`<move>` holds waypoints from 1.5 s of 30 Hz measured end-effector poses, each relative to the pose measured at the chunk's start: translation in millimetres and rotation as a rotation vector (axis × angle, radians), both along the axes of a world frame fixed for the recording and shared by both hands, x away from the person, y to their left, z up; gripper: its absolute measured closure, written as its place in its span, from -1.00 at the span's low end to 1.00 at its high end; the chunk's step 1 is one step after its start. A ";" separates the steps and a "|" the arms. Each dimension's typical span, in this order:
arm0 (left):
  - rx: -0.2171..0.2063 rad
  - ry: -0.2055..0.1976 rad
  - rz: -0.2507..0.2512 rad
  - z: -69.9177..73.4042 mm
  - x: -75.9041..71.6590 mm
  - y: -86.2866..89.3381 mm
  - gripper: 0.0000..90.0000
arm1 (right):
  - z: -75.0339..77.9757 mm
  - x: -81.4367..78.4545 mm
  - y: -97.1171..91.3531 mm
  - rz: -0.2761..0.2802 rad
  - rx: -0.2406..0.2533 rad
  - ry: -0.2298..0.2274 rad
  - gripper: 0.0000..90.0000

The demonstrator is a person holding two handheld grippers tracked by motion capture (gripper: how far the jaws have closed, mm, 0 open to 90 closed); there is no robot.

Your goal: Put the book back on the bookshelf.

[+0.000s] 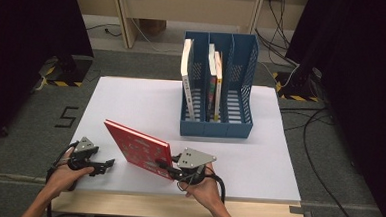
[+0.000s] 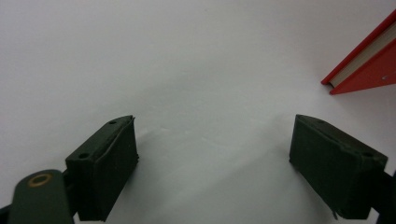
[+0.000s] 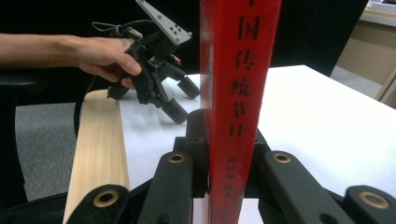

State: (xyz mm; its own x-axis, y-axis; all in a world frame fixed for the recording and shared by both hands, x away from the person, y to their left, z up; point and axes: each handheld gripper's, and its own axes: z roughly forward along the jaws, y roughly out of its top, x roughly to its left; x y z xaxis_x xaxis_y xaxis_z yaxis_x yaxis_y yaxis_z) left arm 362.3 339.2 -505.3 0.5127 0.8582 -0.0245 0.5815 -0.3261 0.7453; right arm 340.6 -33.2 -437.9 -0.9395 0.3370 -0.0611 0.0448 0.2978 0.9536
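A red hardcover book [image 1: 136, 148] stands tilted on the white tabletop [image 1: 131, 100] near the front edge. My right gripper [image 1: 165, 168] is shut on its near right end; in the right gripper view the jaws [image 3: 226, 144] clamp both sides of the red spine [image 3: 240, 93] with its printed characters. To the left of the book, my left gripper [image 1: 109, 165] sits low over the table, open with nothing between its fingers [image 2: 215, 154]. A corner of the red book [image 2: 369, 65] shows at the upper right of the left gripper view. The left gripper [image 3: 180, 100] also appears beyond the book.
A blue three-slot file holder [image 1: 215, 127] stands at the back of the table with a white book [image 1: 186, 73] in its left slot and two books [image 1: 215, 79] in the middle. A wooden table edge [image 1: 176, 207] runs along the front. Cables lie on the floor at right.
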 end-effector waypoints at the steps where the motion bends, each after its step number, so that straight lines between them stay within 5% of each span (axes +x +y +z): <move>1: 0.000 0.000 0.000 0.0 0.0 0.0 -0.69 | -0.6 0.2 -0.5 -0.006 0.005 0.008 0.75; 25: -0.002 0.000 0.000 -0.2 0.2 -0.2 -0.69 | -0.8 15.3 21.7 -0.004 0.171 0.084 0.63; 36: -0.004 0.000 0.000 -0.3 0.3 -0.1 -0.70 | -1.9 17.9 22.4 -0.030 0.212 0.058 0.77; 45: -0.004 -0.001 0.001 -0.3 0.2 -0.1 -0.70 | 20.5 15.0 8.2 -0.065 0.246 0.015 0.78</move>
